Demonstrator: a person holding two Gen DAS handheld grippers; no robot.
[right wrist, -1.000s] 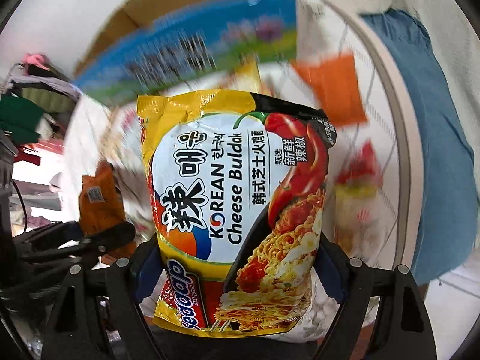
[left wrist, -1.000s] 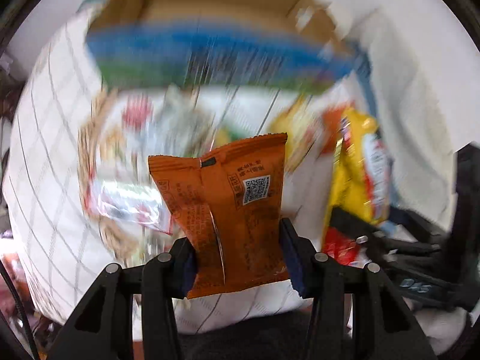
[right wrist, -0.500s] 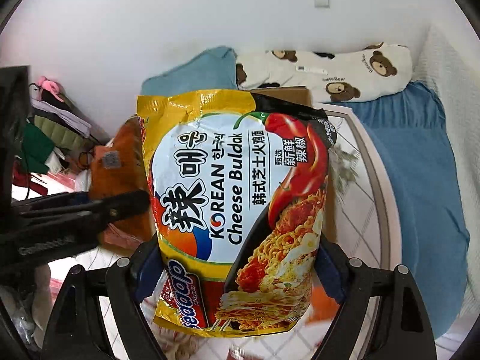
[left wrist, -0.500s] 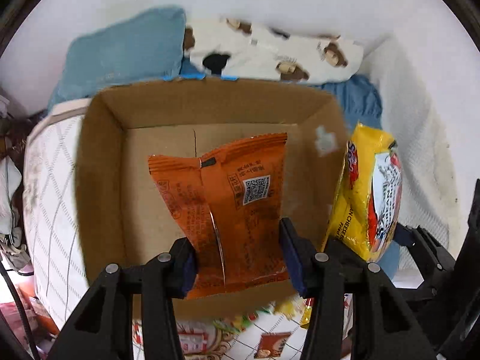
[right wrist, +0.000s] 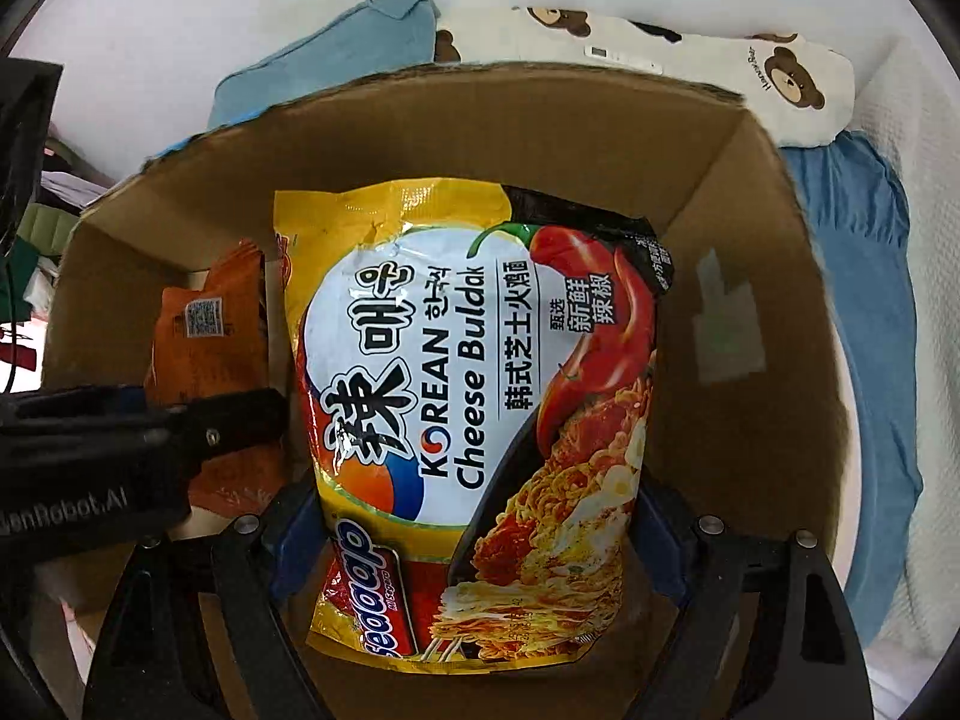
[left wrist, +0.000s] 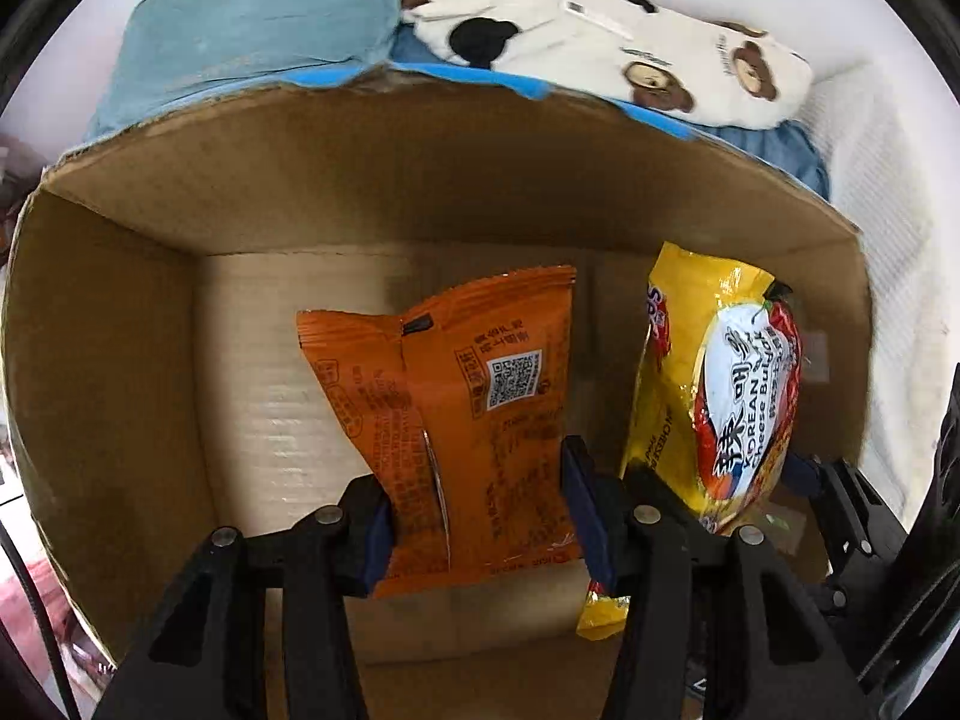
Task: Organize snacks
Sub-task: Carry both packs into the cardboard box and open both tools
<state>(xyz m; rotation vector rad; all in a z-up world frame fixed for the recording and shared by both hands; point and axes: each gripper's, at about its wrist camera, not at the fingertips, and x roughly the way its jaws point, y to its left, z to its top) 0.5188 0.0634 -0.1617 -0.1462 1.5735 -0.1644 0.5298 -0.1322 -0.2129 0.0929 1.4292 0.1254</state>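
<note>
My left gripper (left wrist: 480, 510) is shut on an orange snack packet (left wrist: 456, 414) and holds it inside an open cardboard box (left wrist: 108, 372). My right gripper (right wrist: 474, 534) is shut on a yellow Korean Cheese Buldak noodle packet (right wrist: 474, 396), also held inside the box (right wrist: 774, 324). The noodle packet shows in the left wrist view (left wrist: 720, 378) to the right of the orange packet. The orange packet (right wrist: 210, 336) and the left gripper's fingers (right wrist: 228, 426) show at the left of the right wrist view. The box floor around both packets is bare cardboard.
A teal cushion (left wrist: 258, 30) and a white bear-print pillow (left wrist: 630, 48) lie behind the box on a blue sheet (right wrist: 858, 324). A white wall is behind. Clutter of clothes (right wrist: 36, 228) lies at the far left.
Both grippers have moved from above the snack-strewn bed surface up and forward into the cardboard box, each still holding its packet. The box now fills both views.
</note>
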